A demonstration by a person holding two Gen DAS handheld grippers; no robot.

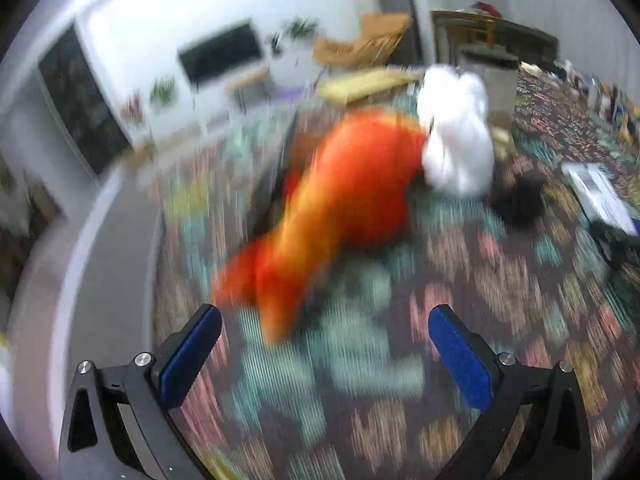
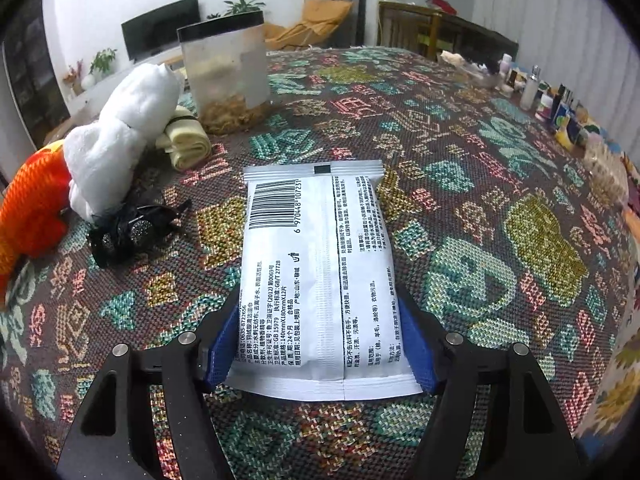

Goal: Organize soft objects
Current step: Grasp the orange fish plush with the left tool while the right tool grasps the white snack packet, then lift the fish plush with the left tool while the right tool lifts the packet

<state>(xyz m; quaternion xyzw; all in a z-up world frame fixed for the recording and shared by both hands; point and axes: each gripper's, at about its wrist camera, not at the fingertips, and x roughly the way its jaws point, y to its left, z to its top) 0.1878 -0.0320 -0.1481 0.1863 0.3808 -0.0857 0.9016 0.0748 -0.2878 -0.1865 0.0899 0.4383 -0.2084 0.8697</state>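
Observation:
An orange plush toy point(image 1: 344, 196) lies on the patterned tablecloth point(image 1: 460, 320), blurred by motion, with a white plush toy point(image 1: 456, 136) touching its far end. My left gripper point(image 1: 324, 320) is open and empty, just short of the orange toy's near tip. In the right wrist view my right gripper point(image 2: 320, 340) is shut on a white wet-wipes pack point(image 2: 316, 268), printed side up, its near end between the blue pads point(image 2: 416, 352). The orange toy point(image 2: 32, 204) and white toy point(image 2: 120, 136) lie at the left there.
A black hair accessory point(image 2: 128, 232) lies beside the white toy, with a rolled cream cloth point(image 2: 188, 140) and a clear lidded container point(image 2: 228, 68) behind. Bottles and small items point(image 2: 560, 108) line the table's right edge. A wooden chair point(image 2: 408, 28) stands beyond the table.

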